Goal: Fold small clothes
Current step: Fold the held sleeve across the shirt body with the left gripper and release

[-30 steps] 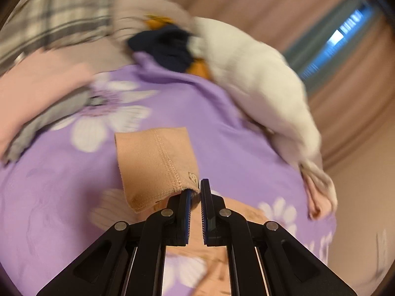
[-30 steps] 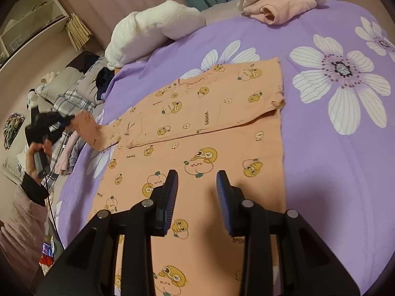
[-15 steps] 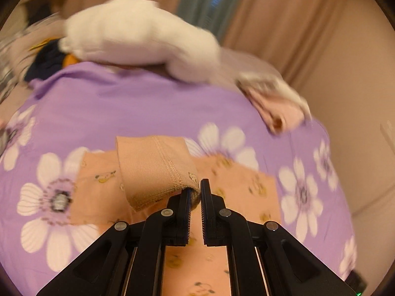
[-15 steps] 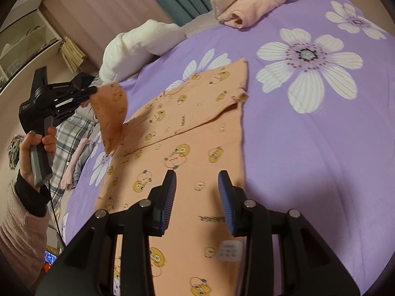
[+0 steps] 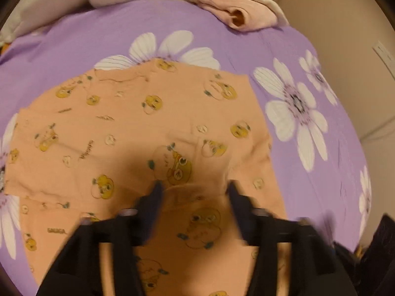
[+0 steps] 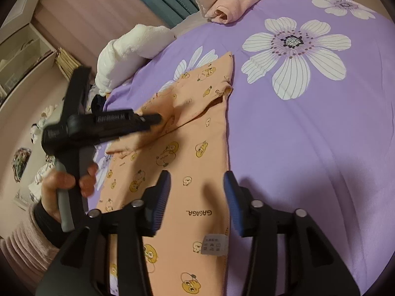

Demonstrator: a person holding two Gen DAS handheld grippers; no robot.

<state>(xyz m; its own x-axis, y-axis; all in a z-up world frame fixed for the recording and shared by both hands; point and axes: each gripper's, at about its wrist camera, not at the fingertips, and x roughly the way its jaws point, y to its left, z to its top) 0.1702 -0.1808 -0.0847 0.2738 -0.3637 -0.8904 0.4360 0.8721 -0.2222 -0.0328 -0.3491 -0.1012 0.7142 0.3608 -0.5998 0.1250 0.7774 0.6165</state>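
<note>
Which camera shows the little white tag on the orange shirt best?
The right wrist view: the white tag sits sharp and close at the edge of the orange shirt, beside the right claw. The left wrist view is blurry and shows no tag, only shirt print.

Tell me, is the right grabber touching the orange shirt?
Apart. The right wrist view shows the right gripper hovering, jaws opening, above the orange shirt, nothing pinched between them.
</note>
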